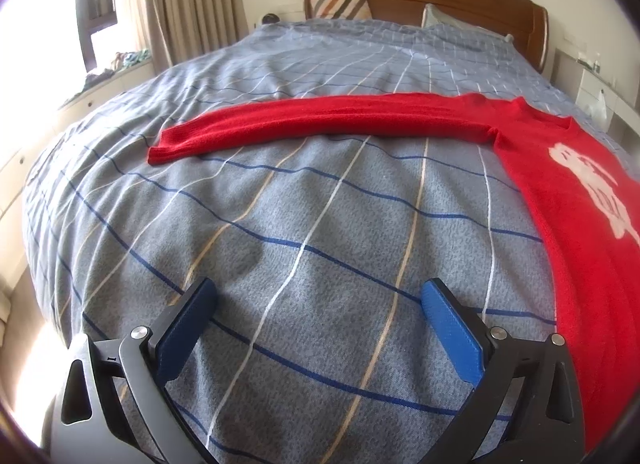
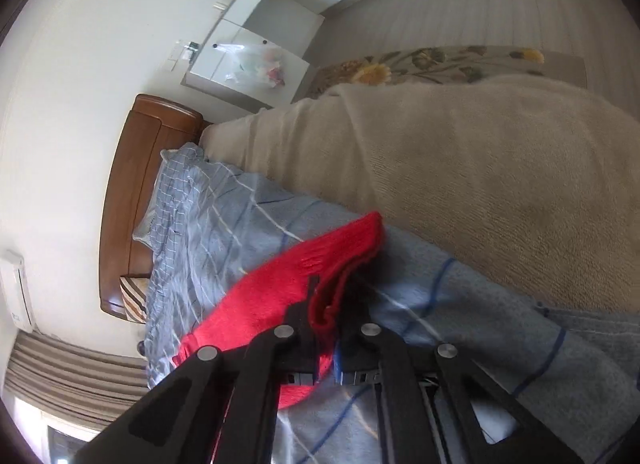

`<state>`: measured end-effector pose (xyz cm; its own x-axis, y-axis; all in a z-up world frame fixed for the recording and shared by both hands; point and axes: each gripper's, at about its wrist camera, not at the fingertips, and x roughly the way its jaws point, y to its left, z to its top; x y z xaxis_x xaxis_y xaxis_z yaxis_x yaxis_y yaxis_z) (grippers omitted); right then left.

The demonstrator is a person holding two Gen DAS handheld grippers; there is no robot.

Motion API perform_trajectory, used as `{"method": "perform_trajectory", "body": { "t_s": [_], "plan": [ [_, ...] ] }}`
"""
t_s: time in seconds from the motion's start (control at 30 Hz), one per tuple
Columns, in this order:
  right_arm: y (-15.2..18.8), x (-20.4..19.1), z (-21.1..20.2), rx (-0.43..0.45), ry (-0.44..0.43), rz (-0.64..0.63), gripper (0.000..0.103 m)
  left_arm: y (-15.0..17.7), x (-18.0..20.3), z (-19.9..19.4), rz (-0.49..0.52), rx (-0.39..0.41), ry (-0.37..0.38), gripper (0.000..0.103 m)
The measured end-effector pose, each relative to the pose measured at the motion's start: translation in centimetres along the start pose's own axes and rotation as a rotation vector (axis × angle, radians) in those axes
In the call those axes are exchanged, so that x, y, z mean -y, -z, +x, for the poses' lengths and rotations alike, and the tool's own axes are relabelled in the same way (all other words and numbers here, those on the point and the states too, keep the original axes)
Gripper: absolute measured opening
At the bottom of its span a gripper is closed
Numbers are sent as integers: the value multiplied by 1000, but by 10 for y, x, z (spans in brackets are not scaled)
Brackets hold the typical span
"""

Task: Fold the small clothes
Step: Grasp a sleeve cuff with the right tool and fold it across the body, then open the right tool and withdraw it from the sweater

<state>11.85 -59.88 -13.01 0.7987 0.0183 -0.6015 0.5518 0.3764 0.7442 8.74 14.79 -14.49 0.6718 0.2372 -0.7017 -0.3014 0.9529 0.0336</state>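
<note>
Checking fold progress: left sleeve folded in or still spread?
Spread: the sleeve lies flat, straight out from the red sweater across the plaid bedspread.

bare checked bedspread (image 1: 312, 224) lies between and ahead of the left gripper's (image 1: 318, 306) spread fingers. a red sweater sleeve (image 1: 320, 120) crosses farther ahead; its body (image 1: 576, 224) flanks the right finger. beyond the right gripper (image 2: 328, 304), a beige blanket (image 2: 480, 184) rises.

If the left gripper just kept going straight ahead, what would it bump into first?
Probably the blue checked bedspread right before its open jaws, then the red sweater's sleeve stretched across farther on; depth is uncertain.
</note>
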Motion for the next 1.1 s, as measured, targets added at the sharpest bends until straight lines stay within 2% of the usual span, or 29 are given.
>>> {"method": "perform_trajectory", "body": {
  "t_s": [0.1, 0.2, 0.27, 0.37, 0.43, 0.5, 0.57, 0.63, 0.67, 0.7, 0.77, 0.87, 0.97, 1.1],
  "plan": [
    [8, -70, -5, 18, -75, -174, 5, 0, 1, 1, -5, 2, -1, 103],
    [42, -164, -5, 1, -161, -411, 5, 1, 1, 1, -6, 2, 1, 103],
    [81, -227, 1, -34, -219, -568, 5, 1, 0, 0, -9, 1, 5, 103],
    [157, -301, 20, -109, -285, -770, 5, 1, 0, 0, -10, 3, 9, 103],
    [212, -335, 35, -162, -308, -885, 5, 2, 0, -1, -9, 5, 10, 103],
    [267, -352, 53, -220, -324, -969, 5, 2, 1, 0, -6, 8, 11, 103],
    [318, -357, 72, -259, -316, -1042, 7, 3, 1, 0, -3, 8, 12, 103],
    [361, -351, 95, -342, -299, -1088, 33, 3, 1, 1, -5, 5, 18, 103],
    [378, -345, 106, -418, -290, -1081, 61, 4, 0, 2, -9, 5, 23, 103],
    [389, -333, 112, -468, -302, -1056, 64, 4, 0, 2, -13, 4, 27, 103],
    [402, -312, 108, -507, -335, -1036, 64, 4, -1, 3, -17, 3, 29, 103],
    [399, -276, 87, -494, -342, -1046, 65, 5, 1, 3, -15, 3, 27, 103],
    [373, -231, 56, -392, -276, -1106, 72, 5, 0, 5, -23, -1, 35, 103],
    [318, -172, 19, -217, -85, -1169, 73, 9, 2, 2, -16, 18, 19, 103]
  ]
}}
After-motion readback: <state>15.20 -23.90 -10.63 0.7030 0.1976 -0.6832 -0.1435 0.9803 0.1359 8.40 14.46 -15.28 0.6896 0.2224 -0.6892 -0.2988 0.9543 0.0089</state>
